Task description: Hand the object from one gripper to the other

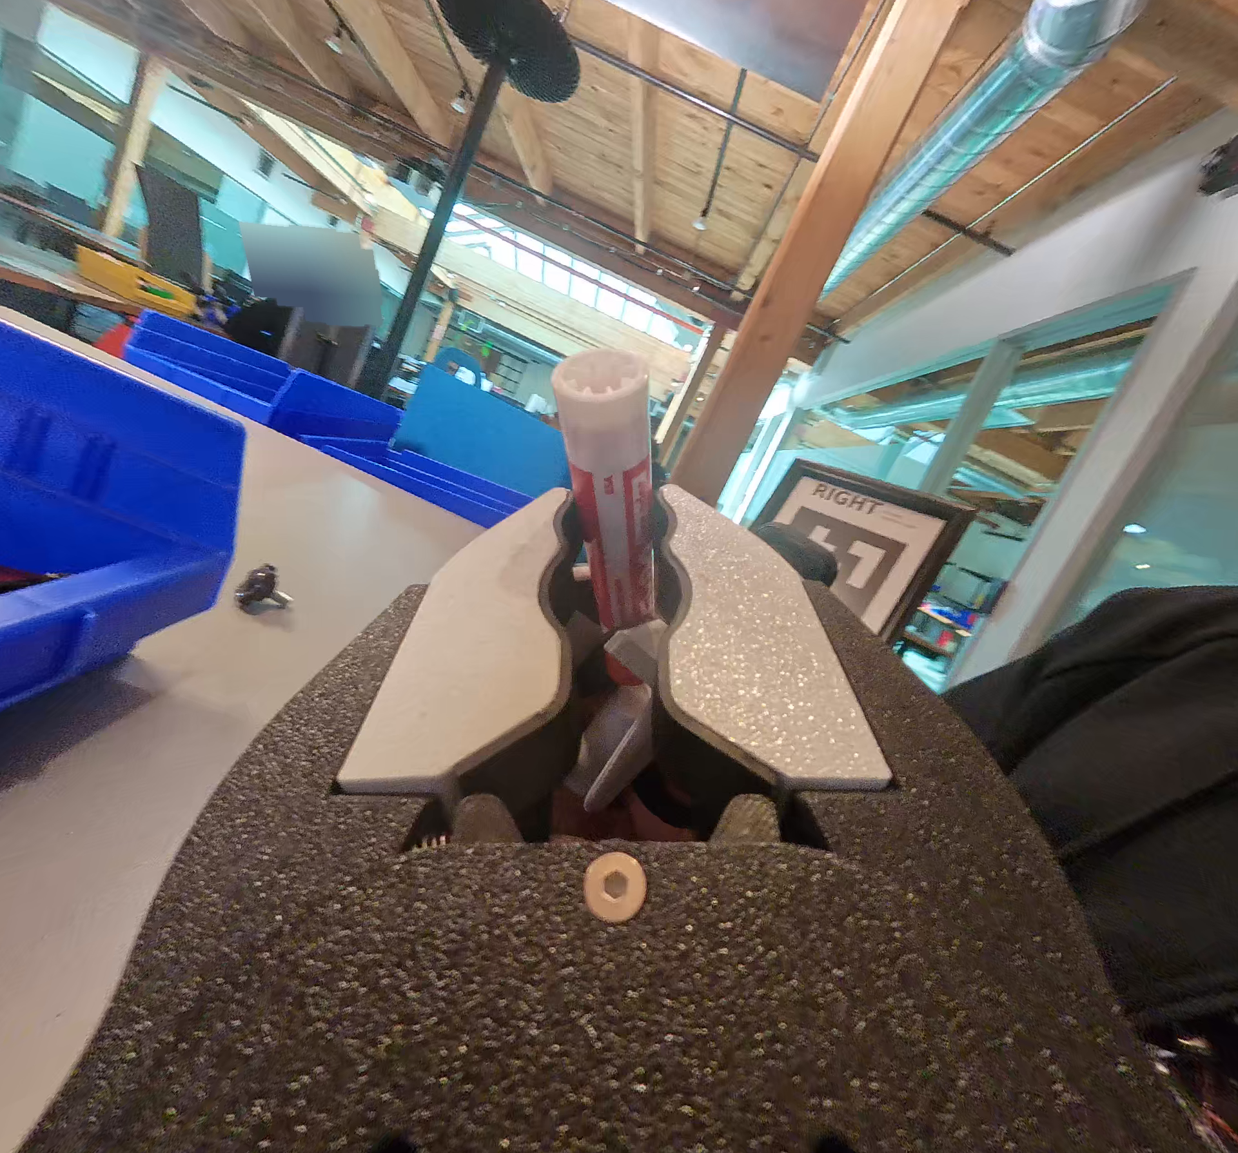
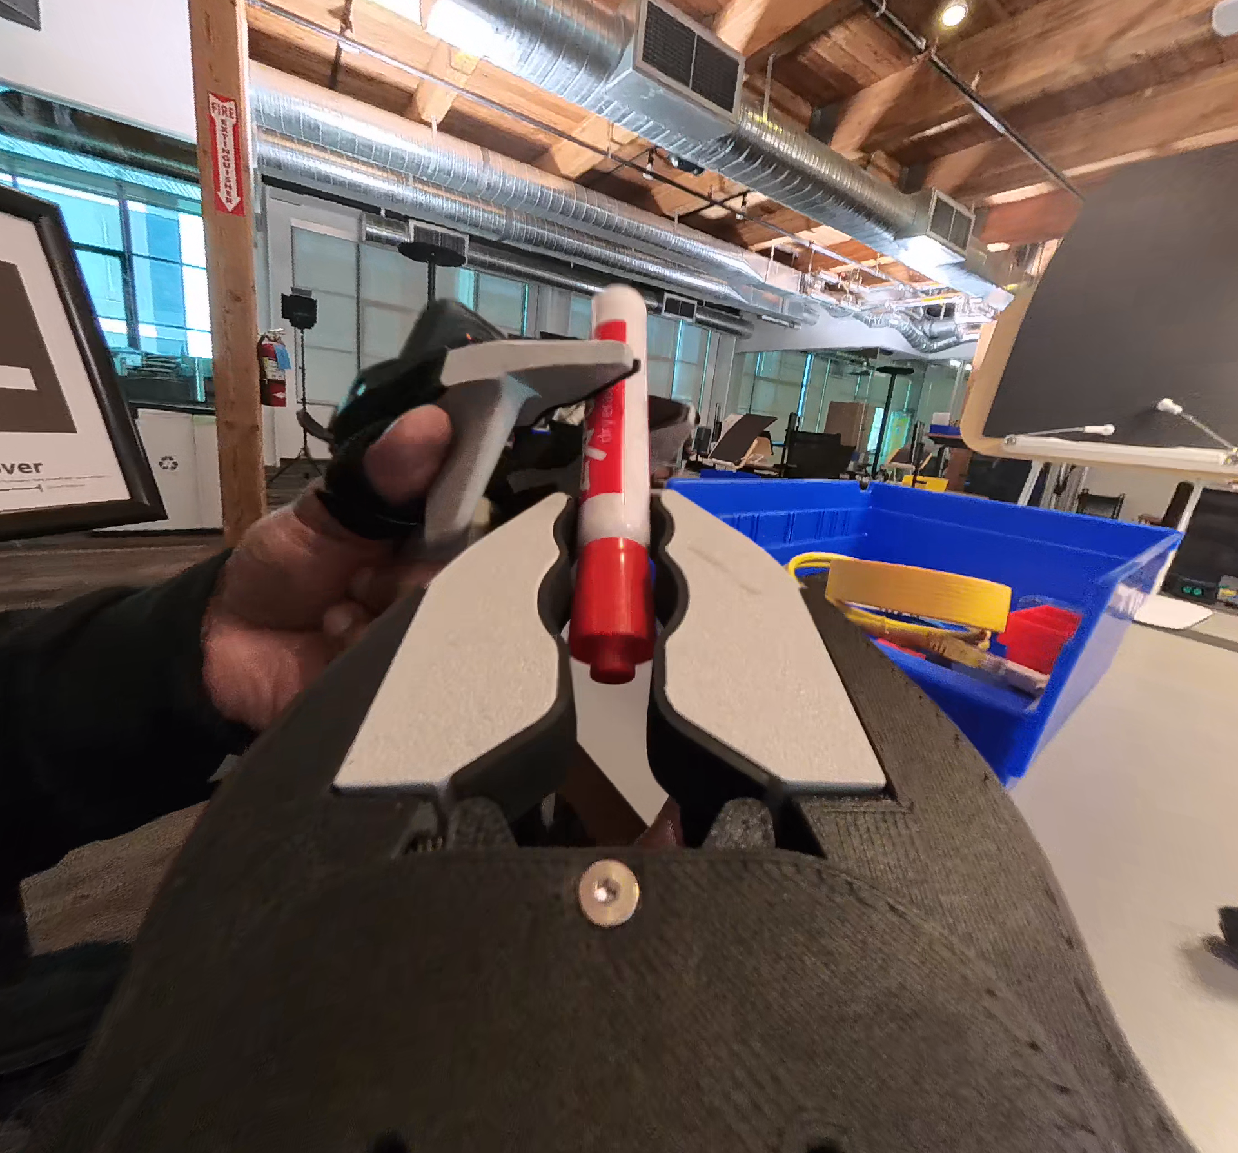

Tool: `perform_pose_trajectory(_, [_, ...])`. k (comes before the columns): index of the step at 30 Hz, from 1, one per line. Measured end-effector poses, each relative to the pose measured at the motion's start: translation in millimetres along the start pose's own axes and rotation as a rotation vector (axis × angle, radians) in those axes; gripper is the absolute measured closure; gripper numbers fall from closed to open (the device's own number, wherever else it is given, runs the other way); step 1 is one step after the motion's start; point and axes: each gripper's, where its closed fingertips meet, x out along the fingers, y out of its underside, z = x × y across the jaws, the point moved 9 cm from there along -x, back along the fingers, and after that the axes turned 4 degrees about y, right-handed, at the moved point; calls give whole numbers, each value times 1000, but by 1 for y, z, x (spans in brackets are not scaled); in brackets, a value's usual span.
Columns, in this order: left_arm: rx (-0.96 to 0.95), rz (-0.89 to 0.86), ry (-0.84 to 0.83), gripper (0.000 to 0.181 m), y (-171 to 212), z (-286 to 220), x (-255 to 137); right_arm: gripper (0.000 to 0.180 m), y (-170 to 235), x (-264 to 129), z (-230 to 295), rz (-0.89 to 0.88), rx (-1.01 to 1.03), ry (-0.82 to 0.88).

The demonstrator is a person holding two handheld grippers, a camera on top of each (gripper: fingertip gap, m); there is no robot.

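Between both sets of jaws at once, the marker (image 2: 613, 484) stands upright above the table (image 1: 281, 518): the left gripper (image 1: 613, 558) is closed on its white barrel, the right gripper (image 2: 613, 578) closed around its red cap end. This looks like the handover's midpoint. Next, one gripper, seemingly the left, must loosen while the other holds firm.
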Motion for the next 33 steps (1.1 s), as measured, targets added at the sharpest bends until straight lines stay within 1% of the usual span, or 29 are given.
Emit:
perform_pose_trajectory(2, [96,-23,-80,162,-6,-3,-2,153,2,1,-2,27,0,5])
perform_pose_trajectory(4, [282,-18,-207,161,-15,-9,-7,150,0,0,-5,42,-7,19])
perform_pose_trajectory(6, [571,41,-385,161,-22,-15,-12,151,-6,0,-8,56,-16,37])
perform_pose_trajectory(9, [966,145,-555,161,-27,-25,-15,150,-18,3,-7,92,-50,48])
perform_pose_trajectory(11, [1154,196,-612,162,-25,-29,-15,148,-27,6,-1,122,-84,40])
perform_pose_trajectory(15, [1440,309,-694,161,-15,-31,-11,144,-48,17,15,177,-135,28])
perform_pose_trajectory(19, [1624,389,-713,161,-5,-31,-4,141,-60,28,28,261,-228,51])
perform_pose_trajectory(21, [1686,401,-699,161,-1,-32,-1,141,-60,33,28,304,-288,86])
perform_pose_trajectory(22, [1716,400,-698,162,0,-33,0,148,-60,34,27,322,-309,101])
perform_pose_trajectory(23, [1745,404,-698,161,1,-34,2,159,-60,34,26,328,-317,106])
perform_pose_trajectory(25, [1788,408,-694,161,3,-34,3,160,-61,32,24,312,-310,101])
perform_pose_trajectory(27, [1754,356,-648,160,2,-34,3,160,-63,29,21,279,-293,111])
perform_pose_trajectory(28, [1689,305,-623,156,0,-34,2,160,-66,26,18,243,-285,123])
perform_pose_trajectory(30, [1491,181,-576,145,-8,-34,-1,160,-70,20,9,164,-264,148])
perform_pose_trajectory(32, [1221,28,-509,139,-17,-32,-8,160,-74,13,-1,63,-210,135])
perform_pose_trajectory(33, [1049,-56,-472,136,-23,-29,-11,160,-75,10,-5,8,-166,120])
